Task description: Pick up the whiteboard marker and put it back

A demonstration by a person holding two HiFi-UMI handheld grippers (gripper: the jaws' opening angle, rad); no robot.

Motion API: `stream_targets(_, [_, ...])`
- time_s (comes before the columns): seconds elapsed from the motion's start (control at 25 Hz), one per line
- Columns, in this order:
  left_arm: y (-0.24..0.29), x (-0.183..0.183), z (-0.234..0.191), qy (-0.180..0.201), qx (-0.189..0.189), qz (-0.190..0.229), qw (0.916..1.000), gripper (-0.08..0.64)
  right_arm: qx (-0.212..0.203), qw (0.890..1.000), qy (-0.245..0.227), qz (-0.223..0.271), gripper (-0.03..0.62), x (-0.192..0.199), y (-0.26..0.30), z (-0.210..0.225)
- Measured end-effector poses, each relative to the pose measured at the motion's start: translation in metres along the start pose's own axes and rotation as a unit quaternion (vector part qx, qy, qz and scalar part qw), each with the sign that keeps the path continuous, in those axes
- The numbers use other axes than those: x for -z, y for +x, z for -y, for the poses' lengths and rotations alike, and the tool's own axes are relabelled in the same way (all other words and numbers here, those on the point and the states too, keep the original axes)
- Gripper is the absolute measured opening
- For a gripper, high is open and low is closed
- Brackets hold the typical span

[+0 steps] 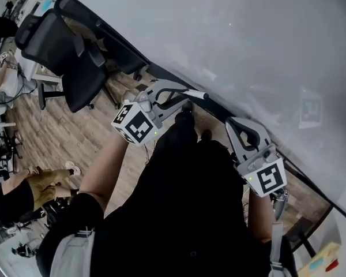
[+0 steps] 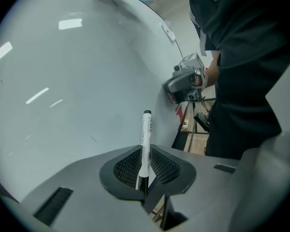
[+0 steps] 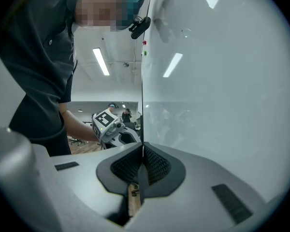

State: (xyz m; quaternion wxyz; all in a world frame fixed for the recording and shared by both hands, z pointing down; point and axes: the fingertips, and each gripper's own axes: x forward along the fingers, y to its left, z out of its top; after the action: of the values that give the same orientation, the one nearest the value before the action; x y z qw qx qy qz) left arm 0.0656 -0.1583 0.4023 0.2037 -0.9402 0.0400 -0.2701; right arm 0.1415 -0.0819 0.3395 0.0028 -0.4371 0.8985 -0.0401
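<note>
The left gripper (image 2: 145,164) is clenched on the whiteboard marker (image 2: 146,134). Its two ribbed pads pinch the near, dark end of the white barrel, so most of the marker's length sticks out ahead toward the whiteboard (image 2: 63,81). The far tip lies close to the board face, though no view shows whether it touches. The right gripper (image 3: 142,164) has its jaws pressed together on nothing and hangs idle to the right, just off the board. In the head view the marker lies over the dark strip along the board's bottom edge (image 1: 127,53). That strip looks like the place to return the marker to, but I cannot tell from here whether it carries a proper ledge. The step in hand appears to be the placing, and the grip is the weak point. With so little of the barrel held, the long free end acts as a lever, and any bump of the tip against the board could twist the marker in the pads. It is best to bring the barrel parallel to the strip before it goes down. Then rest its free length on the support and ease the pads apart only once it lies settled, because a round barrel may roll off. The right gripper is best left where it is, well clear of the left one's path.
</note>
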Motion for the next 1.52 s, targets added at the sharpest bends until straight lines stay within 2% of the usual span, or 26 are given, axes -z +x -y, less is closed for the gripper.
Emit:
stream_targets(0.32, [0.031,0.045,0.023,0.063,0.041,-0.081,0.9938,0.066,0.011,1.000,-0.011,-0.018,0.020,0.007,-0.006,0.002])
stream_targets(0.56, [0.052,0.069,0.024,0.073,0.058,-0.125,0.9878,0.067,0.014,1.000,-0.008,-0.024,0.020,0.012,-0.008,0.001])
stream_targets(0.8, [0.064,0.100,0.041,0.106,0.102,-0.160,0.9762,0.066,0.019,0.999,-0.013,-0.030,0.020,0.015,-0.007,-0.001])
stream_targets(1.08, [0.075,0.122,0.050,0.155,0.131,-0.200,0.9585,0.067,0.021,0.999,-0.013,-0.031,0.020,0.015,-0.010,0.001])
stream_targets(1.52, [0.087,0.142,0.055,0.176,0.152,-0.237,0.9432,0.067,0.020,0.999,-0.015,-0.036,0.020,0.019,-0.009,0.001])
